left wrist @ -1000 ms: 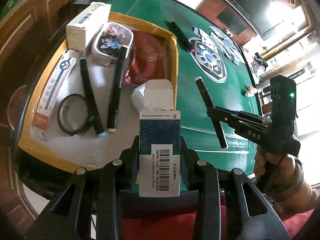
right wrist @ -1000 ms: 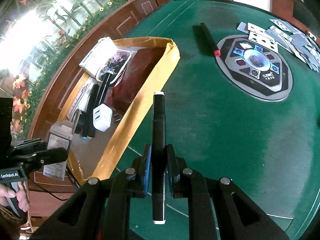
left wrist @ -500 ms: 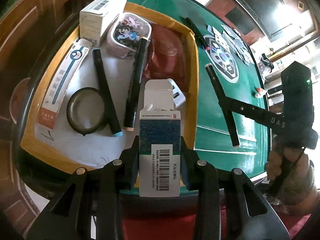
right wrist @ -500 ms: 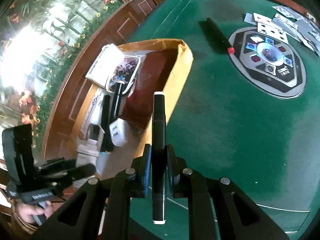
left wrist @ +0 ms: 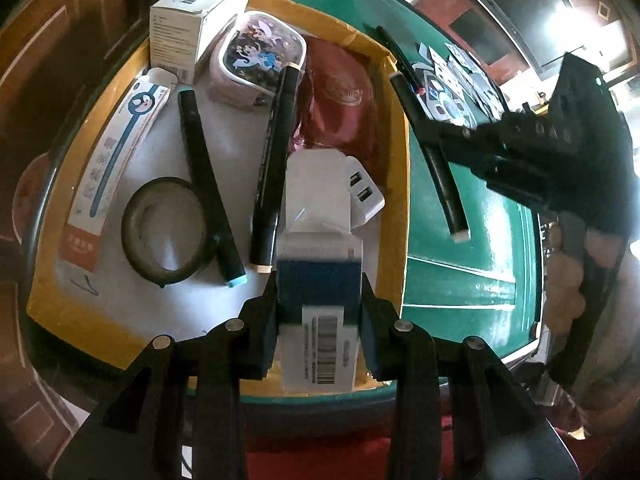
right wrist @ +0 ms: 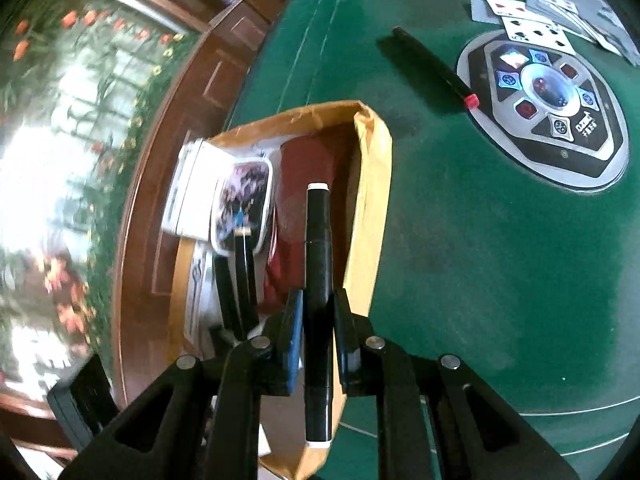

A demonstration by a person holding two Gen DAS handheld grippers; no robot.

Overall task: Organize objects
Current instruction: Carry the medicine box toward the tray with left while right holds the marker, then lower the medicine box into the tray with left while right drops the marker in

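My left gripper (left wrist: 319, 300) is shut on a blue-and-white medicine box (left wrist: 318, 276) with an open flap, held over the near end of the yellow cardboard tray (left wrist: 400, 208). My right gripper (right wrist: 318, 316) is shut on a black marker (right wrist: 318, 280) with white ends, over the tray's right wall (right wrist: 372, 216). That marker (left wrist: 434, 160) and the right gripper (left wrist: 452, 136) also show in the left wrist view, just right of the tray.
The tray holds a white box (left wrist: 196, 16), a cartoon tin (left wrist: 256, 56), a toothpaste box (left wrist: 116, 168), a tape roll (left wrist: 164, 232), two black markers (left wrist: 208, 184), a red pouch (left wrist: 344, 108) and a white USB charger (left wrist: 362, 196). A red-capped marker (right wrist: 434, 68), a dial (right wrist: 544, 108) and playing cards (right wrist: 536, 28) lie on the green felt.
Both grippers have moved over the tray. The right gripper has carried its marker left from above the felt to the tray's right wall. The left gripper moved forward and lower with the box.
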